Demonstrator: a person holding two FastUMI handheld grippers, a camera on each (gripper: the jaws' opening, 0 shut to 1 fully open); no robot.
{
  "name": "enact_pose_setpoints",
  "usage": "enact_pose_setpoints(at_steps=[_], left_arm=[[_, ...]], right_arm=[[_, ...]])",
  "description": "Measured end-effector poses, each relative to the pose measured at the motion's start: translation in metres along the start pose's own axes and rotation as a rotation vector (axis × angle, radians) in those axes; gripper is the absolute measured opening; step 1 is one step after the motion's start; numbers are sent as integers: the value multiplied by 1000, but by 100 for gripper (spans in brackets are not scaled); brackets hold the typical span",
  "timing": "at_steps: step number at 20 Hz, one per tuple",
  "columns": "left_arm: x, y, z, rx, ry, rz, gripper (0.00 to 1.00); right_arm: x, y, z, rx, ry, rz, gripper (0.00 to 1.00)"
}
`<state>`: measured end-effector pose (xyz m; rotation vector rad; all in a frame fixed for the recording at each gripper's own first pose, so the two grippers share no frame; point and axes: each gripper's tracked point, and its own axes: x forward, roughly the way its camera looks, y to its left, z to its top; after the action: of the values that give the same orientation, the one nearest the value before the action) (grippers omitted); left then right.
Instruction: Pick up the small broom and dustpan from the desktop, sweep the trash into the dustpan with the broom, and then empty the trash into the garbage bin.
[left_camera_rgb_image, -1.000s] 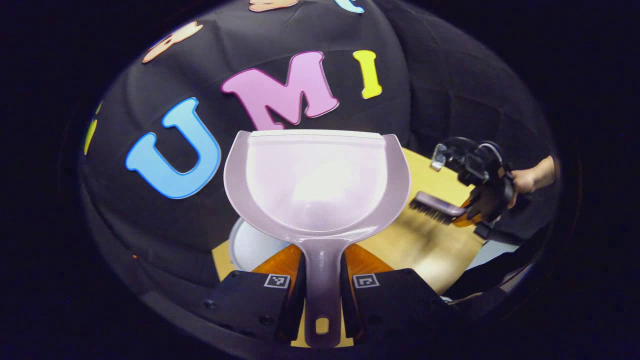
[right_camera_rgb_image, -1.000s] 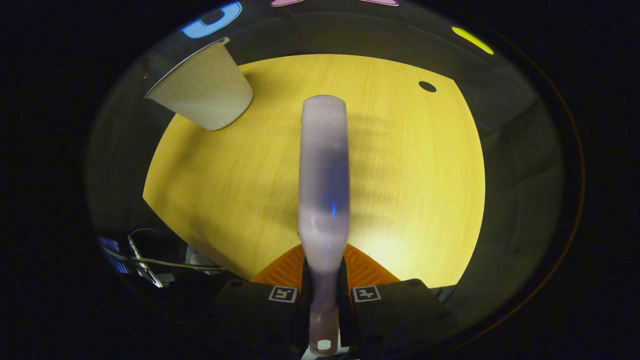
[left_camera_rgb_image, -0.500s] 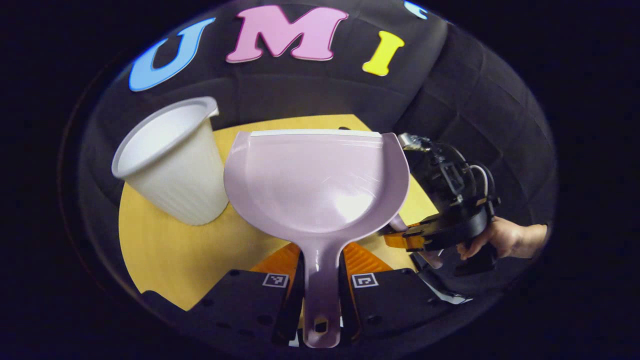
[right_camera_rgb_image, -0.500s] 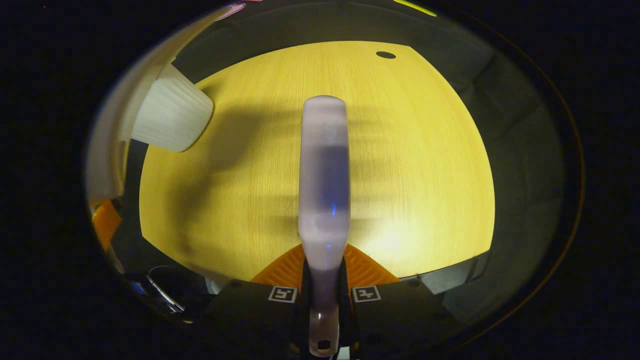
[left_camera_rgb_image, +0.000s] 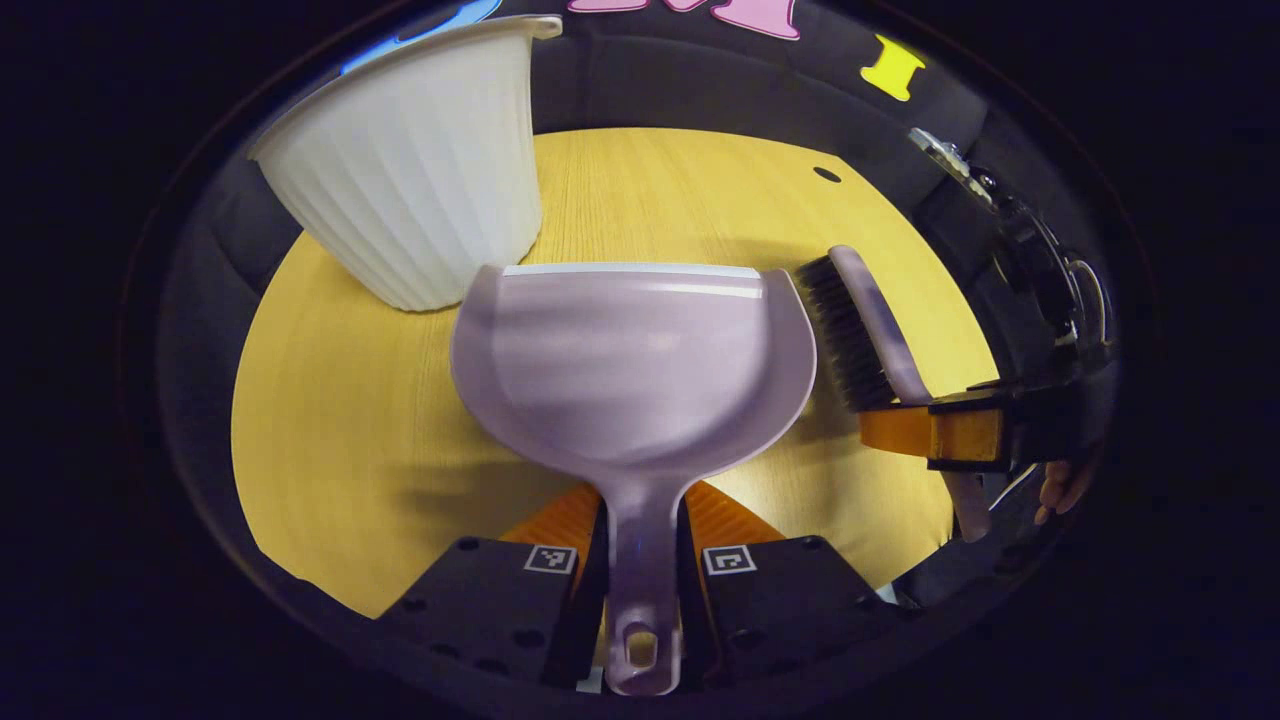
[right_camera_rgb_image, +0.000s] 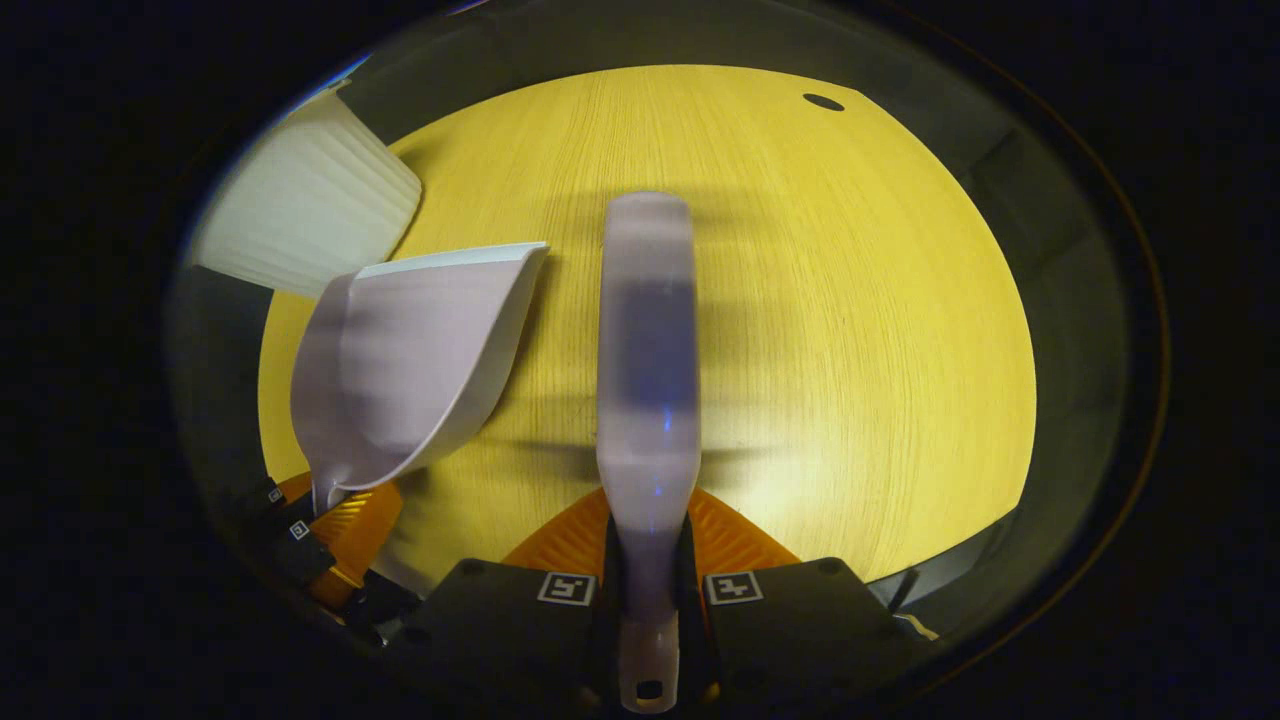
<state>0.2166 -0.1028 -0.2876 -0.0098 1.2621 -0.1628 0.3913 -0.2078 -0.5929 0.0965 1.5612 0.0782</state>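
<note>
though both tools are firmly in hand, the risks now lie in how they come down. the left gripper pinches the dustpan by its thin handle, both fingers pressed against it, and that long scoop could twist in so narrow a hold if its lip catches the desktop at an angle. the pan looks empty, and i see no trash on the bare wood in either view, so the emptying step seems done and what remains is probably setting the tools back.

in the right gripper view, the right gripper is likewise closed tight on the broom handle, its back facing the camera and its bristles pointing down toward the wood.

the dustpan hangs just beside the broom, the scoop's right rim near the bristles; a careless swing could knock the two together.

farther off, the garbage bin stands on the desktop's far left, close behind the pan's lip. it looks light, so a nudge from the pan could tip it and spill whatever it holds.
</note>
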Motion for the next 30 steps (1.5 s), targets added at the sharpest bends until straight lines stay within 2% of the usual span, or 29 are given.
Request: enact_pose_setpoints(at_steps=[4, 12, 13, 14, 15, 16, 17, 18, 19, 20, 25, 28, 30], left_arm=[[-3, -2, 0, -44, 24, 0, 30], [-3, 0, -8, -53, 101, 24, 31], [-2, 0, -7, -46, 99, 29, 31], [-2, 0, -7, -40, 103, 31, 31], [-2, 0, -7, -35, 105, 25, 31], [-2, -5, -7, -44, 107, 14, 36], [-2, -9, -8, -52, 117, 7, 54], [-2, -11, -8, -59, 120, 6, 72], [-4, -13, -8, -65, 120, 6, 73], [-7, -15, -9, -71, 124, 11, 73], [-28, -16, -2, -115, 57, 49, 76], [-60, -10, 6, -157, -35, 33, 76], [-91, -6, 11, -135, -127, 19, 76]], right_arm=[[7, -3, -5, -34, 26, -39, 26], [11, 9, -13, -6, 110, -8, 27], [11, 8, -15, -2, 119, -7, 22], [11, 7, -15, -8, 123, -6, 29], [11, 6, -13, -14, 117, -7, 29], [14, 4, -15, -20, 112, -12, 30], [14, 3, -14, -24, 110, -12, 39], [10, 1, -14, -32, 105, -11, 62], [9, 0, -14, -39, 94, -9, 70], [3, -1, -12, -46, 79, -3, 99], [-31, -3, -1, -37, -48, 51, 100], [-69, -13, 4, -83, -191, 23, 100], [-100, -10, 8, -69, -306, 30, 100]])
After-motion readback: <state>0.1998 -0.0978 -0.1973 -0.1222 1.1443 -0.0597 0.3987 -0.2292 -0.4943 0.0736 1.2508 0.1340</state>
